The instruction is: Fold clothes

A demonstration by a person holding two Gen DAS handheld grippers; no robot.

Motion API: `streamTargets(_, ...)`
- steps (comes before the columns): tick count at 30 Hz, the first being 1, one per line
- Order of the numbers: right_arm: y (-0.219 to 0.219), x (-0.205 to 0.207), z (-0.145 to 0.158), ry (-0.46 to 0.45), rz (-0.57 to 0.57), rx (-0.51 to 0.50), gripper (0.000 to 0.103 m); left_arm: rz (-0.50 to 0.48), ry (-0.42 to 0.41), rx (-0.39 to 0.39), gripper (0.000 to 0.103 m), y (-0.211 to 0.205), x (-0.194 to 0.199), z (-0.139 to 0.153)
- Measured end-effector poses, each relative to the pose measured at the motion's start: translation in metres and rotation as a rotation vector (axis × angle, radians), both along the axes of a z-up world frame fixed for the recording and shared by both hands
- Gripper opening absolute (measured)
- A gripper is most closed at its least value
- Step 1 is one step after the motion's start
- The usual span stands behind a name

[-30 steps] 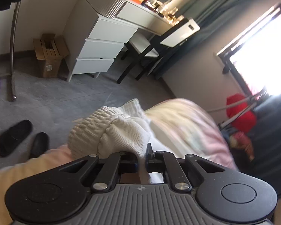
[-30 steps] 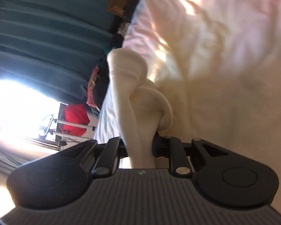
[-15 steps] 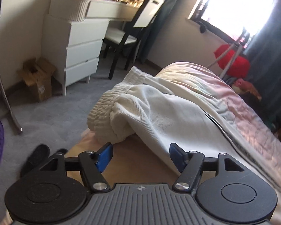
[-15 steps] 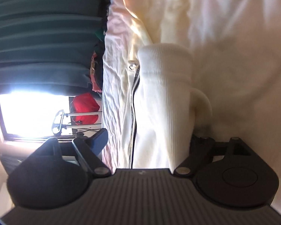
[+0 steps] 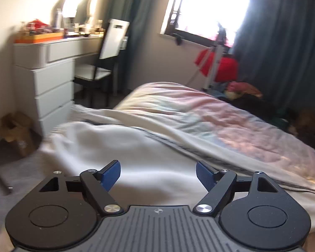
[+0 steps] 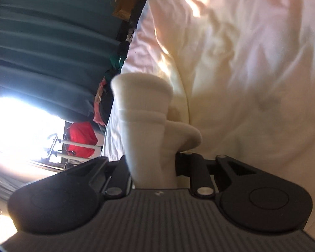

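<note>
A white knit garment (image 5: 126, 145) lies spread on the bed (image 5: 231, 121) in the left wrist view, blurred by motion. My left gripper (image 5: 158, 172) hovers just over it, open, with its blue pads wide apart and nothing between them. In the right wrist view, a ribbed cuff of the white garment (image 6: 142, 105) stands up out of my right gripper (image 6: 152, 166). The gripper is shut on the fabric just below the cuff. A fold of the cloth bulges out to the right of the fingers. The pale bedcover (image 6: 252, 52) fills the space behind it.
A white chest of drawers (image 5: 50, 79) and a dark chair (image 5: 103, 71) stand left of the bed, with a cardboard box (image 5: 16, 132) on the grey carpet. A red bag (image 5: 222, 67), piled clothes and teal curtains (image 5: 283, 52) sit below the bright window.
My left gripper let go of the garment's waistband, which now lies flat on the bed, and it stays open. My right gripper opened half a second ago and has shut again on the cuff.
</note>
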State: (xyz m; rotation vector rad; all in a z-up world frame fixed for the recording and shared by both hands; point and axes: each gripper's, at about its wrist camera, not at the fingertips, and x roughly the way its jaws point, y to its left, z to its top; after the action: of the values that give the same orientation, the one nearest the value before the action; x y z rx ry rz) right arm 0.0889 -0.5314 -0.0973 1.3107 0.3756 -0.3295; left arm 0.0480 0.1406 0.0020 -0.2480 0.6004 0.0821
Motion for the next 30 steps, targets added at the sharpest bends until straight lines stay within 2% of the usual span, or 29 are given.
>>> streamTargets(2,-0.003,0.002,-0.003,0.019,0.009,-0.003,0.02,-0.051,0.021,0.013,0.083,-0.038,0.015,-0.009)
streamTargets(4,-0.003,0.001,-0.002,0.03,0.021,-0.015,0.02,-0.094,0.042,0.059,0.083,-0.075,0.028,-0.024)
streamTargets(7,-0.001,0.002,-0.001,0.043,0.031,-0.047,0.02,-0.178,0.056,0.107,0.083,-0.116,0.044,-0.056)
streamTargets(10,0.001,0.003,-0.001,0.057,0.04,-0.079,0.02,-0.212,0.096,0.195,0.084,-0.137,0.053,-0.09)
streamTargets(13,0.004,0.005,0.001,0.072,0.05,-0.117,0.02,-0.216,0.118,0.234,0.087,-0.141,0.053,-0.114)
streamTargets(16,0.007,0.012,0.007,0.091,0.068,-0.192,0.02,-0.219,0.133,0.243,0.087,-0.142,0.054,-0.116)
streamTargets(19,0.016,0.02,0.015,0.137,0.104,-0.32,0.02,-0.215,0.139,0.232,0.088,-0.139,0.053,-0.113)
streamTargets(26,0.02,0.019,0.011,0.193,0.099,-0.326,0.021,-0.228,0.147,0.227,0.089,-0.138,0.052,-0.108)
streamTargets(30,0.038,0.027,0.029,0.223,0.113,-0.474,0.021,-0.23,0.15,0.212,0.09,-0.136,0.054,-0.106)
